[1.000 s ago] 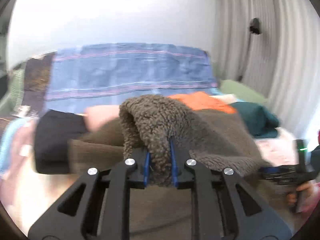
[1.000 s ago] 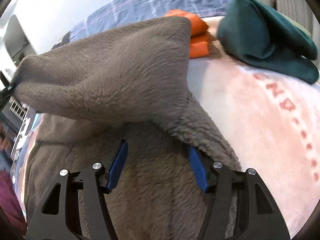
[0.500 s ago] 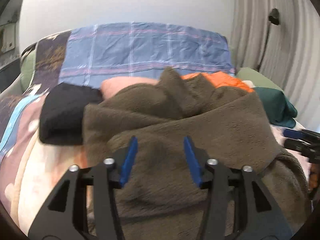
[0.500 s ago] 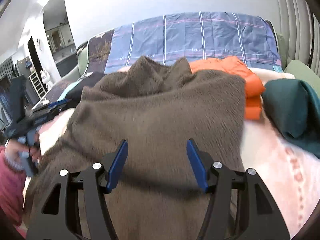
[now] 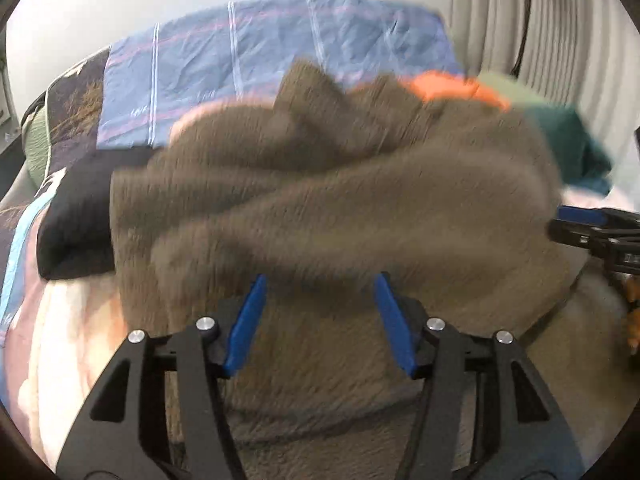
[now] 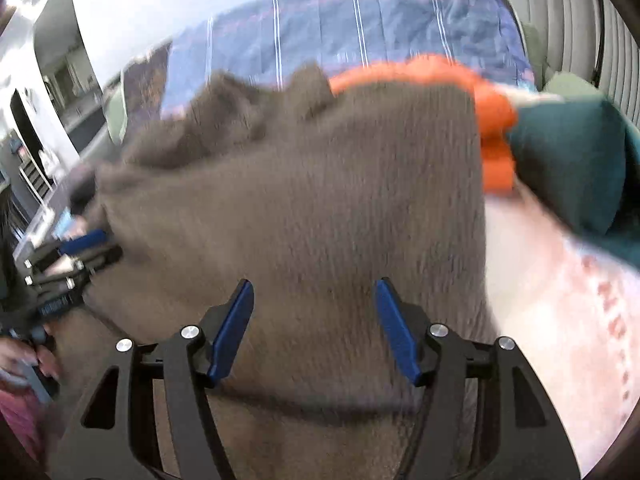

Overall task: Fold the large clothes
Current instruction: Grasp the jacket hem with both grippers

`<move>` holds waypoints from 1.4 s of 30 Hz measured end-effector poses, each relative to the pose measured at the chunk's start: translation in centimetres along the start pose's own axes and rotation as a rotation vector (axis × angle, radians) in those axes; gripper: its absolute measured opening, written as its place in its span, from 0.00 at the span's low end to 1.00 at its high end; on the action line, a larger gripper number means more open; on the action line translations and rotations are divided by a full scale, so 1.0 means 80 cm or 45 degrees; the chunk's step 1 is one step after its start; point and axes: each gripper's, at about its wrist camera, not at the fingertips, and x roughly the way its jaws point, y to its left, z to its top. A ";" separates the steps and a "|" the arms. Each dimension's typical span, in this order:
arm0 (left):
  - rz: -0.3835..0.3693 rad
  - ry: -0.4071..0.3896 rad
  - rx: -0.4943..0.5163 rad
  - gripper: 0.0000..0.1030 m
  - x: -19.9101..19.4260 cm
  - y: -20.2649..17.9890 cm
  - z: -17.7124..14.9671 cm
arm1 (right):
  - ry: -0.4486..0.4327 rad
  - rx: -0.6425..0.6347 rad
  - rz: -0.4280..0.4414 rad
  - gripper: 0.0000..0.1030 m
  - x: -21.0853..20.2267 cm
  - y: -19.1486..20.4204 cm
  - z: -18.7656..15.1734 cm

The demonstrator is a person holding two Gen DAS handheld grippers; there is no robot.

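Left gripper [image 5: 318, 316] jaws have just been opening, nothing clamped; right gripper [image 6: 314, 322] spread wide, empty. Brown fleece [image 5: 320, 200] heaped mid-bed, 12 o'clock of both. We risk regrasping multiple bunched layers, skewing the fold.

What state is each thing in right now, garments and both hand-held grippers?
Brown fleece garment: folded over on the bed, bunched at its far edge, gripped by nothing.
Left hand-held gripper: open, jaws just opened, over the fleece.
Right hand-held gripper: open, nothing between the pads.
Orange garment: folded, stacked behind the fleece.
Dark green garment: lying in a heap.
Black garment: folded, partly under the fleece.
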 end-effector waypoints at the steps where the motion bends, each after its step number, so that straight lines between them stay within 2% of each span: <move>1: 0.006 -0.017 0.003 0.56 0.002 -0.002 0.009 | -0.030 -0.025 -0.013 0.63 -0.003 0.004 0.011; 4: 0.024 0.032 0.013 0.62 0.028 -0.008 0.021 | -0.080 -0.119 -0.116 0.65 0.015 0.010 0.038; 5: 0.070 0.088 0.034 0.65 0.051 -0.009 0.013 | -0.067 -0.137 -0.220 0.65 0.036 0.003 0.040; 6: 0.109 0.133 0.074 0.66 0.072 -0.009 -0.001 | -0.030 -0.146 -0.321 0.71 0.064 -0.011 0.035; 7: 0.117 0.134 0.109 0.68 0.084 -0.009 -0.013 | -0.014 -0.149 -0.309 0.73 0.081 -0.023 0.027; 8: 0.107 0.068 0.127 0.68 0.089 -0.010 -0.029 | -0.010 -0.099 -0.239 0.73 0.101 -0.040 0.014; 9: 0.098 0.056 0.111 0.68 0.086 -0.008 -0.030 | -0.032 -0.048 -0.209 0.73 0.102 -0.048 0.009; 11: 0.111 0.062 0.114 0.68 0.082 -0.009 -0.028 | -0.080 -0.070 -0.242 0.74 0.091 -0.041 0.009; 14: 0.102 0.061 0.100 0.68 0.077 -0.007 -0.026 | -0.075 -0.106 -0.277 0.75 0.092 -0.035 0.007; 16: 0.081 0.062 0.066 0.68 0.061 -0.003 -0.019 | -0.054 -0.090 -0.239 0.75 0.083 -0.037 0.011; 18: 0.045 0.021 0.026 0.75 0.017 0.010 -0.022 | -0.039 -0.074 -0.188 0.75 0.050 -0.045 0.011; 20: 0.011 -0.048 0.020 0.84 -0.034 0.029 -0.036 | -0.063 -0.094 -0.181 0.75 0.001 -0.058 -0.001; 22: 0.025 -0.064 0.015 0.85 -0.078 0.057 -0.061 | -0.078 -0.118 -0.195 0.81 -0.035 -0.070 -0.022; 24: 0.064 0.009 -0.025 0.85 -0.106 0.094 -0.101 | -0.053 -0.081 -0.197 0.82 -0.067 -0.100 -0.053; 26: 0.082 0.101 -0.087 0.85 -0.119 0.120 -0.136 | 0.017 0.034 -0.162 0.82 -0.087 -0.133 -0.091; 29: -0.014 0.254 -0.229 0.84 -0.134 0.151 -0.193 | 0.099 0.155 -0.061 0.82 -0.109 -0.157 -0.142; 31: -0.086 0.292 -0.238 0.84 -0.143 0.150 -0.215 | 0.125 0.161 -0.009 0.81 -0.123 -0.157 -0.169; 34: -0.149 0.281 -0.214 0.84 -0.164 0.137 -0.242 | 0.119 0.178 0.073 0.81 -0.138 -0.148 -0.197; 42: -0.283 0.237 -0.323 0.83 -0.199 0.115 -0.299 | 0.081 0.296 0.254 0.79 -0.176 -0.138 -0.254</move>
